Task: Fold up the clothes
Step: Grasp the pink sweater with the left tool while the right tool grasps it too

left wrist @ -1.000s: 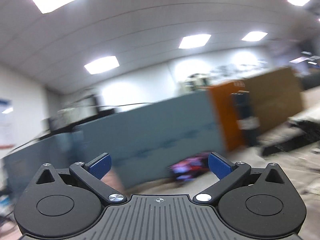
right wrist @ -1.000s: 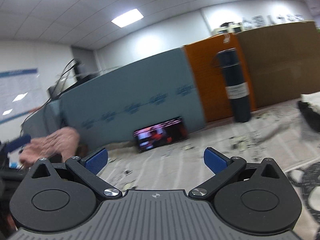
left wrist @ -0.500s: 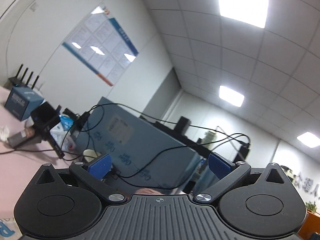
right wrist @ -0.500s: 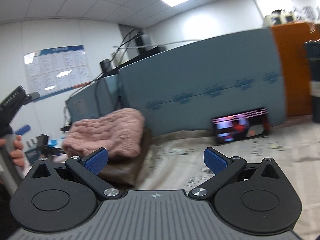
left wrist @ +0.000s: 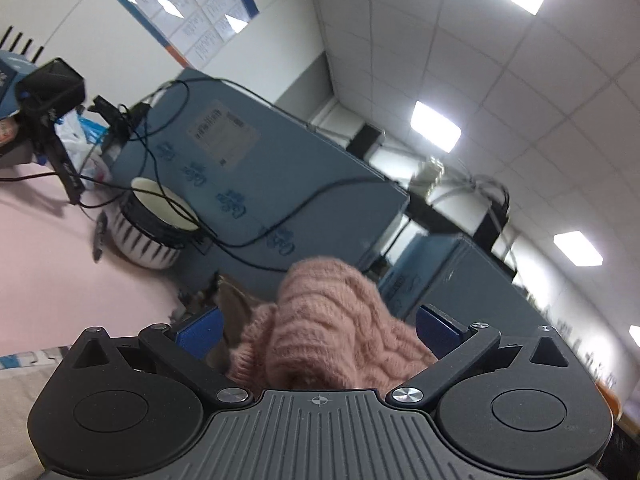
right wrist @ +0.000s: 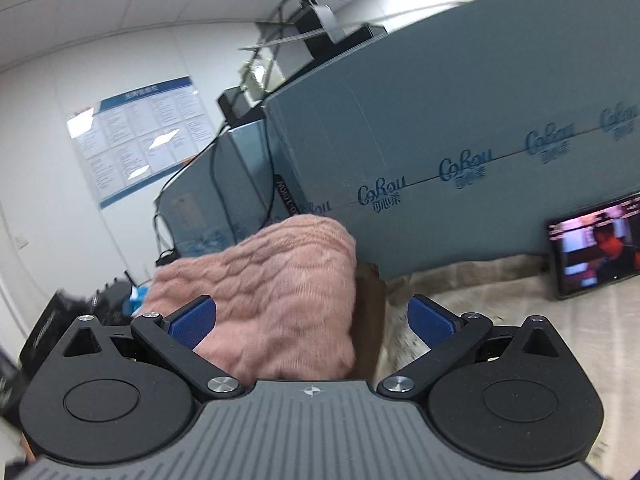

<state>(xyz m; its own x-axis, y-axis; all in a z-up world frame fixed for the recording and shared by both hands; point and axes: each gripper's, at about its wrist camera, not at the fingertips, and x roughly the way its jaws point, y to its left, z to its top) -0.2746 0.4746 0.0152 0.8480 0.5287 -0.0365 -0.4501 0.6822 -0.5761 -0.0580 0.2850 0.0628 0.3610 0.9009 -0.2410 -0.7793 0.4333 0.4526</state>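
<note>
A pink cable-knit sweater (left wrist: 332, 320) lies heaped on a brown garment (left wrist: 236, 304). My left gripper (left wrist: 318, 330) is open, its blue pads on either side of the sweater's near end, and holds nothing. In the right wrist view the same pink sweater (right wrist: 272, 296) sits on the brown garment (right wrist: 370, 320). My right gripper (right wrist: 312, 320) is open with the sweater's edge between the pads, not gripped.
Blue-grey foam boards (right wrist: 460, 152) stand behind the pile. A phone (right wrist: 596, 246) playing video leans on them at right. A striped white bowl (left wrist: 148, 228), black cables (left wrist: 240, 236) and a black camera mount (left wrist: 52, 92) sit on the pink surface (left wrist: 52, 276) at left.
Both grippers have swung left and come close to the pink sweater, which now fills the space between each pair of pads. Both stay open.
</note>
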